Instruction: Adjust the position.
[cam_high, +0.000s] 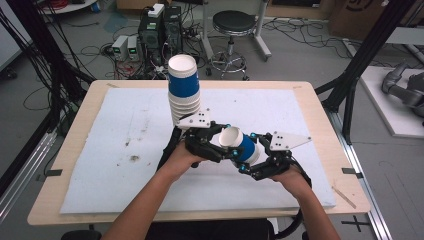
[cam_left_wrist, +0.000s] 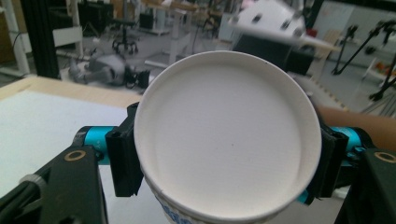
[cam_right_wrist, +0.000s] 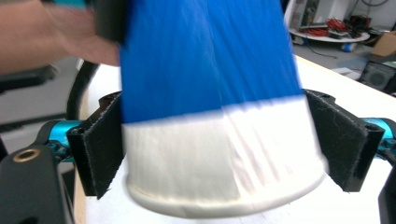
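Observation:
A single paper cup (cam_high: 243, 146), blue with a white band at its rim, lies on its side in the air above the white mat (cam_high: 125, 165), held from both ends. My left gripper (cam_high: 227, 142) is shut on its base end. In the left gripper view the cup's white bottom (cam_left_wrist: 229, 140) faces the camera with the black pads (cam_left_wrist: 122, 158) pressed on both sides. My right gripper (cam_high: 251, 156) is shut on the rim end, where the pads (cam_right_wrist: 100, 149) clamp the white band of the cup (cam_right_wrist: 219, 140). A tall stack of upside-down cups (cam_high: 183, 90) stands just behind the left gripper.
The mat covers most of a wooden table (cam_high: 330, 130). Both forearms come in from the near edge. Beyond the table's far edge are computer cases (cam_high: 160, 30), cables and a stool (cam_high: 232, 30) on the floor. Black frame posts (cam_high: 360, 65) stand at the right.

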